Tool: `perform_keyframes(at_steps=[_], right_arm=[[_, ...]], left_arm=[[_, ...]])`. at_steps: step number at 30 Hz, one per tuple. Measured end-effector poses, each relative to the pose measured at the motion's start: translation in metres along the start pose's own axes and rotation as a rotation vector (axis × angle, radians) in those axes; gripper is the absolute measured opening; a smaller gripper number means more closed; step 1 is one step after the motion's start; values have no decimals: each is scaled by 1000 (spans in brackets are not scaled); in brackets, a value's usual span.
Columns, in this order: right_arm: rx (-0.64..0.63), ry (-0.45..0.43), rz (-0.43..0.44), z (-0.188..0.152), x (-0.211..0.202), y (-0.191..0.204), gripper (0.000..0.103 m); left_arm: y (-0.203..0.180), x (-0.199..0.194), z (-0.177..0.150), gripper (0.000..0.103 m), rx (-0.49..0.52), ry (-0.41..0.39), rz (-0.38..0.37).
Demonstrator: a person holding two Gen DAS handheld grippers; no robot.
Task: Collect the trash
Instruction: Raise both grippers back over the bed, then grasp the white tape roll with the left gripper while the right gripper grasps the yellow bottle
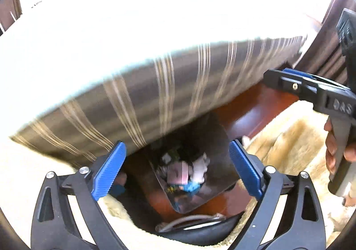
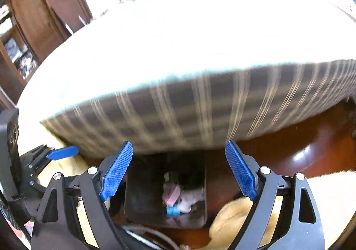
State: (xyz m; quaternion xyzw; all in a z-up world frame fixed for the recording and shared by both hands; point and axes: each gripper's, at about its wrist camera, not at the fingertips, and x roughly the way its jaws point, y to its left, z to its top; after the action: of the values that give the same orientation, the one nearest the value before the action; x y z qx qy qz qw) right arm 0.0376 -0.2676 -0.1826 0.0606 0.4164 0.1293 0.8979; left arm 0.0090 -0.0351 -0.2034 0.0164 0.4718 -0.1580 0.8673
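Note:
A shiny metal trash bin [image 1: 213,139] stands on the red-brown floor beside a bed. Crumpled white, pink and blue trash [image 1: 184,174] lies in its bottom. The bin shows in the right wrist view [image 2: 142,194] too, with the same trash [image 2: 178,199] inside. My left gripper [image 1: 178,170] hangs open and empty right above the bin's mouth. My right gripper [image 2: 178,170] is open and empty above the bin. The right gripper's body [image 1: 311,92] shows at the right of the left wrist view, held by a hand. A blue fingertip [image 2: 64,152] of the left gripper shows at the left of the right wrist view.
A bed with a white top and grey striped side [image 1: 155,85] overhangs the bin's far side; it also fills the right wrist view [image 2: 189,105]. A fluffy cream rug [image 1: 289,139] lies to the right. Cables [image 1: 189,221] lie near the bin. A wooden cabinet [image 2: 40,16] stands far left.

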Motion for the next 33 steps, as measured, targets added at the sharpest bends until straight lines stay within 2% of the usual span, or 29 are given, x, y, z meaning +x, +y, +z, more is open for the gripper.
perform_keyframes(at_steps=[6,12,21,24,27,33], right_arm=[[-25,-126,-9,54,-32,4,87],[-61,-135,15,98,-21,23,87],[-81,-86,2,142,44,48,87],[-67,-68,-13,156,65,50,87],[-35,-49,-8,171,81,46,87],[-3,-31,-13,199,102,38,87]], left_arm=[[23,-53,43,92,-16,-121,19],[58,-74,97,93,-50,-196,91],[115,-38,158,92,-109,-161,146],[128,-23,182,87,-116,-161,145],[134,-5,206,80,-109,-148,113],[139,34,245,58,-119,-112,139]])
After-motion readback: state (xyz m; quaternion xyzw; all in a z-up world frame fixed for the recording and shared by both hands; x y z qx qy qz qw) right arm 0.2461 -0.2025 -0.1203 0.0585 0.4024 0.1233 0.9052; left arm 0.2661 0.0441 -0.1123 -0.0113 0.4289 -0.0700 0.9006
